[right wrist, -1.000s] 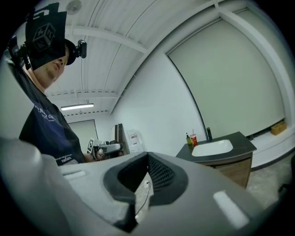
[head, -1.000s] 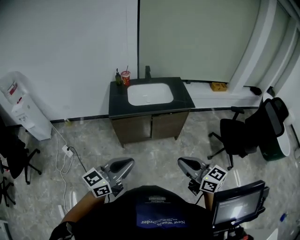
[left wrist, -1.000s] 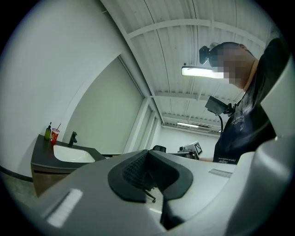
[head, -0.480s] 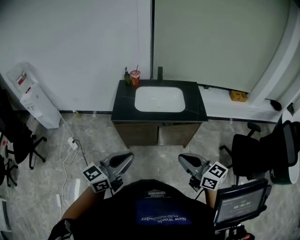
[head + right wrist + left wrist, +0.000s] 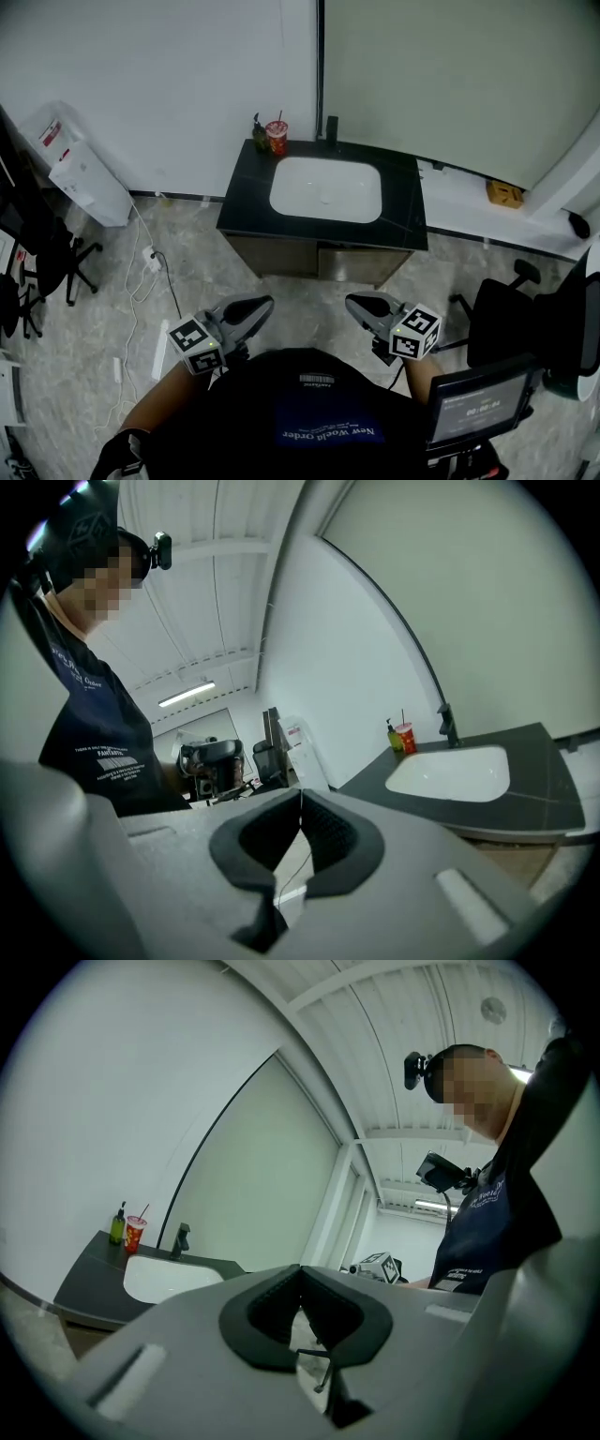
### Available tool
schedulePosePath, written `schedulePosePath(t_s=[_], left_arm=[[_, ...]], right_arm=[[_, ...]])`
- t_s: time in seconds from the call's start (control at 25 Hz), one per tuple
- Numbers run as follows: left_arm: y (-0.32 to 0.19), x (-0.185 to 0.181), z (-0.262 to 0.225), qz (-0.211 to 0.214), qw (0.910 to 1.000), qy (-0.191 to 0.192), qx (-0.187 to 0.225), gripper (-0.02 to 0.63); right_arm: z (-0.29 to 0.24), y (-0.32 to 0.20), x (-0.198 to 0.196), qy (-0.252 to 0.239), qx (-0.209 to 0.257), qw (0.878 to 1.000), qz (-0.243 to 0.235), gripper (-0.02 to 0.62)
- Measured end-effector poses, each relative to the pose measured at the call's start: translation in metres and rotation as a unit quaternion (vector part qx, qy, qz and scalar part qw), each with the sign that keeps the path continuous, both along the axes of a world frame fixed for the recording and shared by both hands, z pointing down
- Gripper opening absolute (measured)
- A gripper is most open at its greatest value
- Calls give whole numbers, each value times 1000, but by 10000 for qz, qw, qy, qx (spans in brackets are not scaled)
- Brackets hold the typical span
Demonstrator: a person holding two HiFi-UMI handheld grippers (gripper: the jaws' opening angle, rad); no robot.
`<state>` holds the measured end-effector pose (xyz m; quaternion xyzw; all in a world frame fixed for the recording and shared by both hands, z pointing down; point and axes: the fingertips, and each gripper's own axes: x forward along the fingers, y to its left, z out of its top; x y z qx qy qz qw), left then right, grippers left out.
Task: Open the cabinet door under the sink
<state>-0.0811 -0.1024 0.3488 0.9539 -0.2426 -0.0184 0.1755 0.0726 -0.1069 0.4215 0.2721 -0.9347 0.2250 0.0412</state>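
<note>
Left gripper (image 5: 258, 306) is hovering with its jaws pressed together and empty. The cabinet doors (image 5: 281, 255) under the sink (image 5: 325, 190) are lying shut, straight ahead of both tips and apart from them. Right gripper (image 5: 356, 303), likewise closed and empty, is sitting about equally near.

I see a dark, smooth stone-look worktop (image 5: 239, 208) round a glossy white basin (image 5: 325, 187), brown wood-look cabinet doors (image 5: 278, 260) below, and a polished marbled floor (image 5: 183, 267).
</note>
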Motion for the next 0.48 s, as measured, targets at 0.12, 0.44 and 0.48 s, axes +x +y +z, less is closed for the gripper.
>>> schedulePosePath(t_s=[0.12, 0.44, 0.48], left_arm=[[-19, 0, 11, 72, 9999, 47, -93, 2], [-103, -26, 17, 494, 9980, 395, -53, 2], [-114, -29, 18, 621, 9973, 393, -52, 2]], right_arm=[[3, -18, -7, -216, -104, 9997, 33, 2], [7, -80, -33, 368, -21, 9983, 455, 17], [11, -88, -35, 527, -34, 9971, 542, 18]])
